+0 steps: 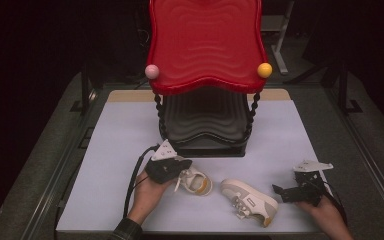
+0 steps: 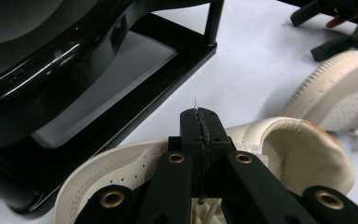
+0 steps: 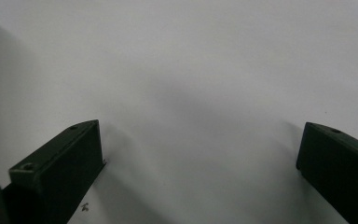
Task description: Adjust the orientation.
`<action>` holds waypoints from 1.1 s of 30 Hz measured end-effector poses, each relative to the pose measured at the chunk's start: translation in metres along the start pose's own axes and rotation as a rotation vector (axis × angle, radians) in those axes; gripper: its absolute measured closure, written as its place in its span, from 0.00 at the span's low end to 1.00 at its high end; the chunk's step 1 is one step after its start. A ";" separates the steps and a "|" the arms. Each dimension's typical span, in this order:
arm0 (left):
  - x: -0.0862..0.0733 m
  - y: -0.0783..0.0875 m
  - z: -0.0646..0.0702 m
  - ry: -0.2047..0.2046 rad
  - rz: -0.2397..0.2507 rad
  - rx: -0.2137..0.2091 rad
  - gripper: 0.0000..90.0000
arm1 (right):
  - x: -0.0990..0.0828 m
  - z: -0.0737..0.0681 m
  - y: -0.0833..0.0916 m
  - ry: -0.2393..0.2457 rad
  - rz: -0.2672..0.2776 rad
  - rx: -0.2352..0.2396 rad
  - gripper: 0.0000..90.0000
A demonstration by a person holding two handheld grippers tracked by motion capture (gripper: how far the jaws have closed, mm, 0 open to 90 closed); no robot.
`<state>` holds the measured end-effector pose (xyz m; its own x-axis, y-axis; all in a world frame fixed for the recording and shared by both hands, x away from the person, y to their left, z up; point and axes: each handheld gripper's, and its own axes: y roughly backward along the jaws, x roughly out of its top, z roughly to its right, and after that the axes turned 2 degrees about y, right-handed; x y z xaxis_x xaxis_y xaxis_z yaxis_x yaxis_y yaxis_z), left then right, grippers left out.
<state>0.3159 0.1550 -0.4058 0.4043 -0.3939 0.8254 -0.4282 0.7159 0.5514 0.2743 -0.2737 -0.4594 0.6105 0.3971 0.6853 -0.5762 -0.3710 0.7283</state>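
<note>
My left tongs (image 2: 200, 122) are pinched together over the collar of the nearer cream shoe (image 2: 303, 154), apparently nipping a lace. That shoe lies on the white surface (image 1: 115, 150) before the black rack (image 1: 205, 125) under the red tray (image 1: 205, 40). A second shoe (image 1: 250, 200) lies between both tongs; my right tongs (image 3: 200, 158) gape wide, holding nothing.

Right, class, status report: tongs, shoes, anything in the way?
Left tongs shut on near shoe. Right tongs open, idle. Second shoe loose. Rack close ahead.
</note>
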 end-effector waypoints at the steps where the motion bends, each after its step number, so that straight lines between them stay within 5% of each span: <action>1: 0.000 -0.005 -0.002 0.017 0.003 0.002 1.00 | 0.000 0.000 0.000 0.000 0.000 0.000 0.00; 7: 0.002 -0.008 -0.008 0.055 0.018 0.022 0.98 | 0.000 0.000 0.000 0.000 0.000 0.000 0.00; 15: 0.011 0.011 0.003 0.089 0.057 -0.017 0.89 | 0.000 0.000 0.000 0.000 0.000 0.000 0.00; 22: 0.021 0.008 0.029 0.066 0.016 -0.109 0.82 | 0.000 0.000 0.000 -0.001 -0.001 0.000 0.00; 33: 0.010 -0.015 0.041 0.067 -0.052 -0.140 0.72 | 0.000 0.000 0.000 0.000 0.000 0.000 0.00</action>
<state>0.2927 0.1169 -0.4012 0.4781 -0.3967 0.7837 -0.2907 0.7705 0.5673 0.2744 -0.2737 -0.4594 0.6106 0.3970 0.6852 -0.5759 -0.3714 0.7283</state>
